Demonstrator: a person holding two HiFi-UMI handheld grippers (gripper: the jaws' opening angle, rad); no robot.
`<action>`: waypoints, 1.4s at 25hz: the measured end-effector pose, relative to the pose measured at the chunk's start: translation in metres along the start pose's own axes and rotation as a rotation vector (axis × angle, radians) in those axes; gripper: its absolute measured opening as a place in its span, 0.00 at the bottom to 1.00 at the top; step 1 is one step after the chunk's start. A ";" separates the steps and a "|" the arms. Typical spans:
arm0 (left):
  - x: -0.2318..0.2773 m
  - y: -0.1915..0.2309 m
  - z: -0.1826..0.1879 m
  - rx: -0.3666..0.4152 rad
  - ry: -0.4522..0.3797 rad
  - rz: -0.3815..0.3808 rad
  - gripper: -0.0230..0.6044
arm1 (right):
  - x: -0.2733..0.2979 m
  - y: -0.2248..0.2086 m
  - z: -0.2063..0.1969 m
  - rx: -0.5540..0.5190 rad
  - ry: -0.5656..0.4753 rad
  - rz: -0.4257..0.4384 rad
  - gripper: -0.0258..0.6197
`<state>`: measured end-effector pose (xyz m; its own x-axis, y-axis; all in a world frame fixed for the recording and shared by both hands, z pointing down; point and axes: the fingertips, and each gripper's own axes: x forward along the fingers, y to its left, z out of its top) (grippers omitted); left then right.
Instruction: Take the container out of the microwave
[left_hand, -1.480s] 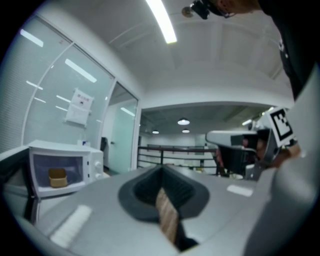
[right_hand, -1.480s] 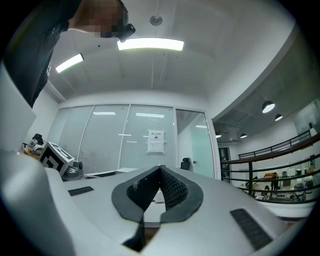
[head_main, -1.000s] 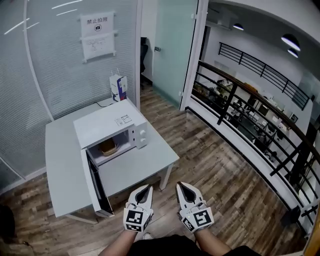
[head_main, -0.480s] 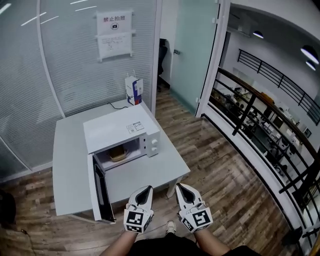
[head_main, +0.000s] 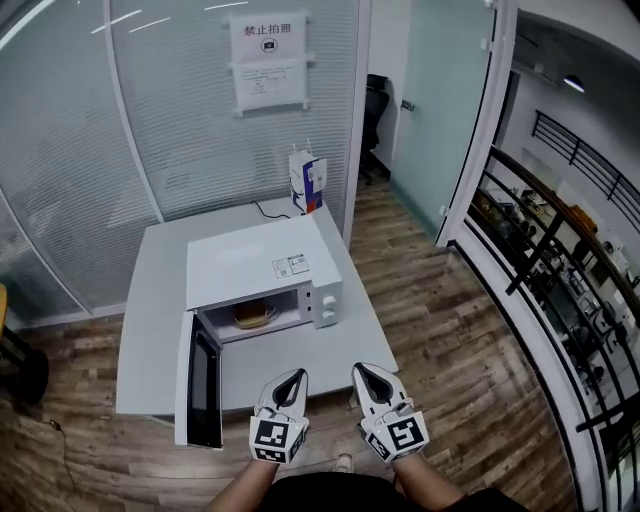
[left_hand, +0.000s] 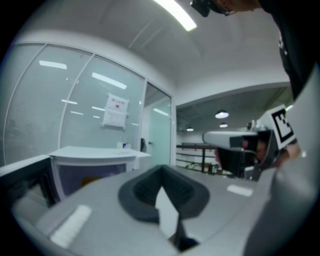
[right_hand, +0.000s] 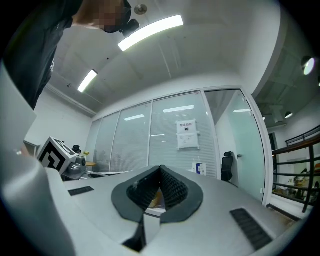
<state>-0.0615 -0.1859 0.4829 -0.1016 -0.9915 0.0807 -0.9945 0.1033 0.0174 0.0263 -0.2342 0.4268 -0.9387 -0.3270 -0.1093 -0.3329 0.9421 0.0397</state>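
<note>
Head view, container (head_main: 255, 315): it sits inside the microwave (head_main: 262, 262). It is low and tan, and I cannot tell which side is long.
Head view, door (head_main: 203, 385): it is open on the left and sticks out toward the person.
Head view, way to go: the container is ahead of both grippers, well apart from them and a bit to the left. I think the left gripper (head_main: 296, 377) is nearer than the right gripper (head_main: 361, 370).
Head view, jaws: both pairs look pressed together and hold nothing.
Head view, writing: there is a sign (head_main: 268, 62) on the glass wall and a sticker (head_main: 292, 265) on the microwave top. The print is too small to read.
Left gripper view, jaws: they are together with nothing between them.
Left gripper view, microwave: it is ahead and to the left. A brown bit shows inside, likely the container.
Right gripper view, jaws: the tips meet and they are empty.
Right gripper view, sign: it is on the glass ahead, and I cannot read it.
</note>
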 end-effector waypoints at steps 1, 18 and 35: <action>0.004 0.002 -0.001 -0.001 0.005 0.019 0.04 | 0.004 -0.004 -0.001 0.005 -0.001 0.018 0.03; 0.014 0.046 -0.028 -0.053 0.089 0.292 0.04 | 0.061 -0.017 -0.027 0.078 0.018 0.251 0.03; 0.031 0.115 -0.047 -0.088 0.067 0.302 0.04 | 0.124 0.006 -0.063 0.021 0.124 0.289 0.03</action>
<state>-0.1778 -0.2015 0.5346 -0.3867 -0.9082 0.1604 -0.9135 0.4010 0.0684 -0.0980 -0.2734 0.4764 -0.9984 -0.0506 0.0255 -0.0499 0.9983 0.0306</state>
